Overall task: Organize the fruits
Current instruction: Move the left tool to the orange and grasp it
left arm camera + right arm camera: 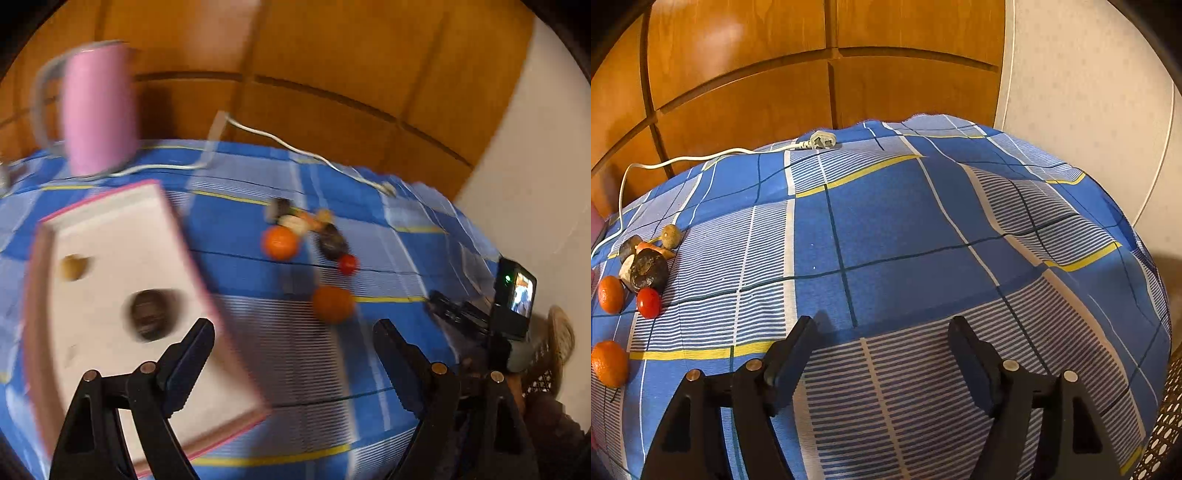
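Note:
A white tray with a pink rim (66, 236) lies on the blue checked cloth at left. In it sit a dark round fruit (151, 314) and a small brownish one (74, 266). A heap of fruit (306, 229) lies mid-table: two oranges (280, 242) (333, 303), a dark fruit (332, 242) and a small red one (348, 263). My left gripper (293, 341) hovers open over the tray's right edge, nothing between its fingers. My right gripper (882, 341) stands open above bare cloth, with the heap (646, 271) and oranges (609, 363) off to its left.
A pink mug (99, 107) stands behind the tray. A white cable with a plug (822, 141) runs along the table's far edge. Wooden panels back the table, a pale wall is at right. The other gripper's camera (515, 295) shows at right, by a woven basket (561, 343).

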{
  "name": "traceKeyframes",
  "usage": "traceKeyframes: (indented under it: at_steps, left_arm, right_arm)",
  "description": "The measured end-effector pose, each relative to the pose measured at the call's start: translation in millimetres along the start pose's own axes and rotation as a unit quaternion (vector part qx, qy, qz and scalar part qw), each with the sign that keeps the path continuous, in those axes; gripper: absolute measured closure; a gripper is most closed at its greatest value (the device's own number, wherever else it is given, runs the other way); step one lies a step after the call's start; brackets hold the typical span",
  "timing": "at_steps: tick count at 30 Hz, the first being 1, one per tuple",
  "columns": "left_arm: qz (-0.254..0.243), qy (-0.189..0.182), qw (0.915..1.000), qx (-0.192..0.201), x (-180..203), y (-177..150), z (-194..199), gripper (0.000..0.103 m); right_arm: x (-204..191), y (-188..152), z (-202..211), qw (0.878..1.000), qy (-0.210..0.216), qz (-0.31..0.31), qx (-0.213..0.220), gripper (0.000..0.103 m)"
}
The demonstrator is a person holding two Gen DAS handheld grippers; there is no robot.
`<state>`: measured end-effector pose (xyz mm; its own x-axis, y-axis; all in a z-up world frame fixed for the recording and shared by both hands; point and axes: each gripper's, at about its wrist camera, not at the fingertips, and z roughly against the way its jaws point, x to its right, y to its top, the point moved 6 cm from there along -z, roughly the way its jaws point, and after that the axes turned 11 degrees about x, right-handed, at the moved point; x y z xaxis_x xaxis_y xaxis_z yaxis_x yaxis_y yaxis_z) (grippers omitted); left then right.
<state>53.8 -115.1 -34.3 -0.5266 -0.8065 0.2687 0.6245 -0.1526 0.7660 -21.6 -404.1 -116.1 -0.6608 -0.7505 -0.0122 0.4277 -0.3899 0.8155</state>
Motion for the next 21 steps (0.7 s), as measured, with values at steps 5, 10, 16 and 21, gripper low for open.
traceKeyframes:
  at_steps: [5,10,16,21]
  left_arm:
    - [-0.046,-0.022,0.9981,-0.035,37,-2,-40,0.018]
    - [-0.065,-0.009,0.9963,-0.056,46,-8,-70,0.027]
    - [-0.036,0.029,0.9963,-0.073,31,-16,-95,0.035]
    - [-0.044,0.024,0.9969,-0.062,36,-18,-107,0.061]
  right_arm:
    - [0,-1,1,1.000,0.003,-0.004,0.002,0.025]
    - [-1,-1,0,1.000,0.009,-0.004,0.002,0.023]
    - [0,-1,0,1.000,0.013,-0.012,0.006,0.023]
    - [1,-1,0,1.000,0.014,-0.023,0.009,0.022]
